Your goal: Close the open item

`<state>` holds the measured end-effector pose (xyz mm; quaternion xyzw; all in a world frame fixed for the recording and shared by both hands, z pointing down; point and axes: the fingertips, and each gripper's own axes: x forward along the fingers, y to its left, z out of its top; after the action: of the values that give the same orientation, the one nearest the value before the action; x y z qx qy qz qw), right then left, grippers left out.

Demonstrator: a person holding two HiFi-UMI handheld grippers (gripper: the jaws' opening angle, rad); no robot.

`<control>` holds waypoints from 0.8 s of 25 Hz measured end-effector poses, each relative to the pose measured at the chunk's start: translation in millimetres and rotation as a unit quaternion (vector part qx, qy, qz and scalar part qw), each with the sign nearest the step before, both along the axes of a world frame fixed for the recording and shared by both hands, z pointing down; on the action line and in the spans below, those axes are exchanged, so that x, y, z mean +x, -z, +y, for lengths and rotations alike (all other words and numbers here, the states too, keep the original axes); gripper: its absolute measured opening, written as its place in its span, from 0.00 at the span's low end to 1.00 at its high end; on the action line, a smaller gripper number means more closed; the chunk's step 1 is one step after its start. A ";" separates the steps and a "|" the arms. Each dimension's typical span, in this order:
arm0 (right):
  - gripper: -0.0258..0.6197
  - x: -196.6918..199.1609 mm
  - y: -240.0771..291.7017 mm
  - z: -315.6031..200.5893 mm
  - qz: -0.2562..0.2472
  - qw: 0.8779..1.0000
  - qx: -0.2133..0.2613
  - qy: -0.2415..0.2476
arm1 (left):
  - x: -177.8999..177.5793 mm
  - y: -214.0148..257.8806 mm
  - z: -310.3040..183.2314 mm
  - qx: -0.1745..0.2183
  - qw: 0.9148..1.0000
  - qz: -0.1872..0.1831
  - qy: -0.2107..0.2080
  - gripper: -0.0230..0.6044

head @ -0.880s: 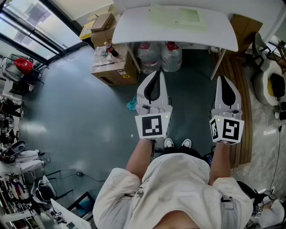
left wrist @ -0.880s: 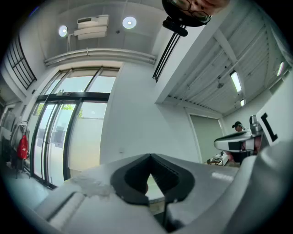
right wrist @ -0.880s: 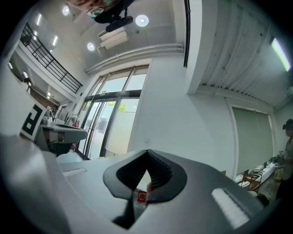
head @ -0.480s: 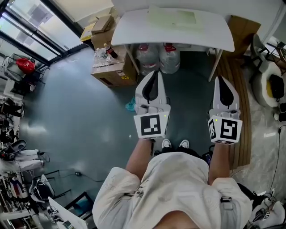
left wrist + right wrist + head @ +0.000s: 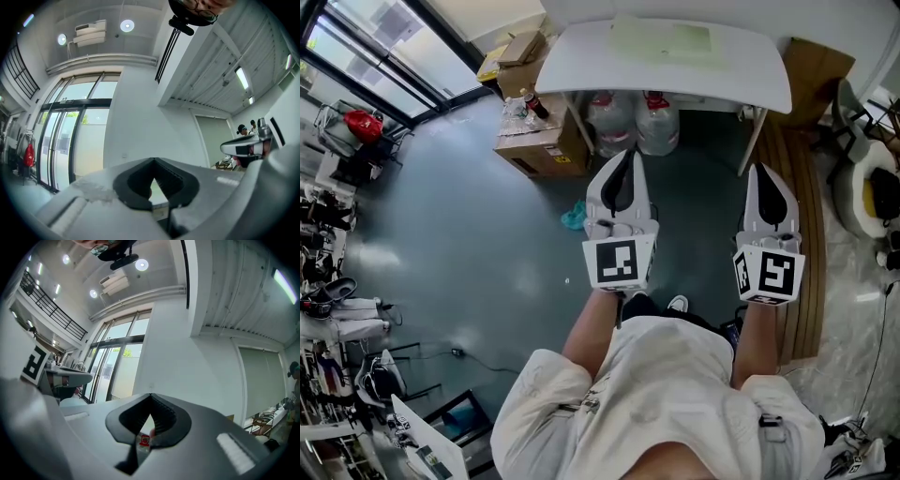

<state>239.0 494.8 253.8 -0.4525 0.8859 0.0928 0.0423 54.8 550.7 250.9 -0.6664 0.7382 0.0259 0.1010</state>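
My left gripper [image 5: 625,155] and right gripper [image 5: 766,170] are held side by side at waist height, both pointing toward a white table [image 5: 581,66] ahead. Each one's jaws meet at the tip with nothing between them. In the left gripper view the shut left gripper [image 5: 153,159] points at a white wall and tall glass doors. The right gripper view shows the right gripper [image 5: 151,394] shut as well. A pale green flat sheet [image 5: 661,39] lies on the table. I cannot make out any item standing open.
Two large water jugs [image 5: 614,117] stand under the table. A cardboard box [image 5: 539,141] with bottles on it sits at the table's left. A teal cloth [image 5: 572,217] lies on the grey floor. Wooden planks [image 5: 797,187] run along the right.
The person's feet have shifted in a small step and the view has slid slightly. Both grippers keep their place and stay shut.
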 end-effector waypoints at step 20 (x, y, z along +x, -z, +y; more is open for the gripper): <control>0.04 7.0 -12.3 -43.8 0.006 1.000 -0.007 0.003 | 2.7 -10.9 -40.1 -0.002 1.000 0.005 0.009 0.04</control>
<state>246.0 451.0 266.1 -0.4497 0.8880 0.0896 0.0343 57.5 510.6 261.8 -0.6600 0.7446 0.0269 0.0963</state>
